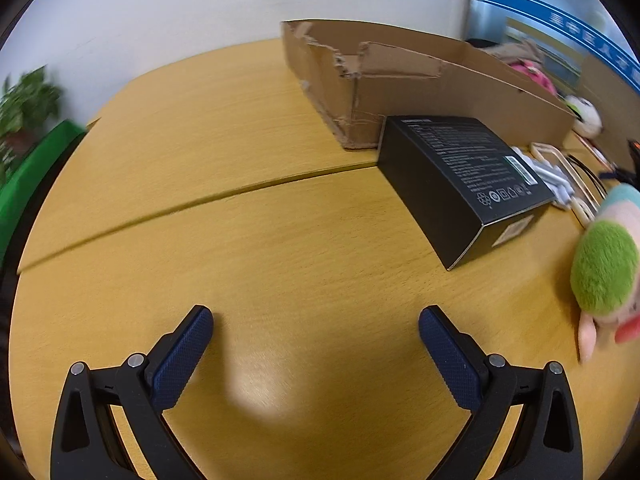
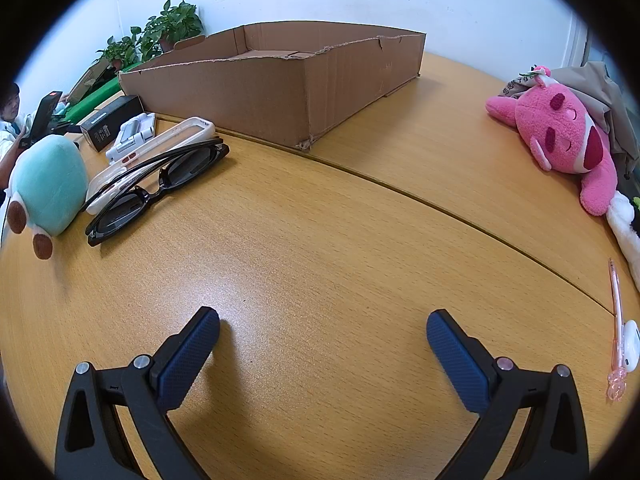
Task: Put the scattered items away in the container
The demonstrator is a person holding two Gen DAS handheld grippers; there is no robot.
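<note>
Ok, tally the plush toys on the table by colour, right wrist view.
Teal plush: 1
Pink plush: 1
White plush, partly cut off at the edge: 1
Total: 3

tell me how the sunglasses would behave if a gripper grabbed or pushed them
The sunglasses look rigid but thin-framed, so probably light and easily scratched. Folded flat on the smooth table, they would likely slide rather than roll. One arm rests on the white case, so pushing may drag it along.
</note>
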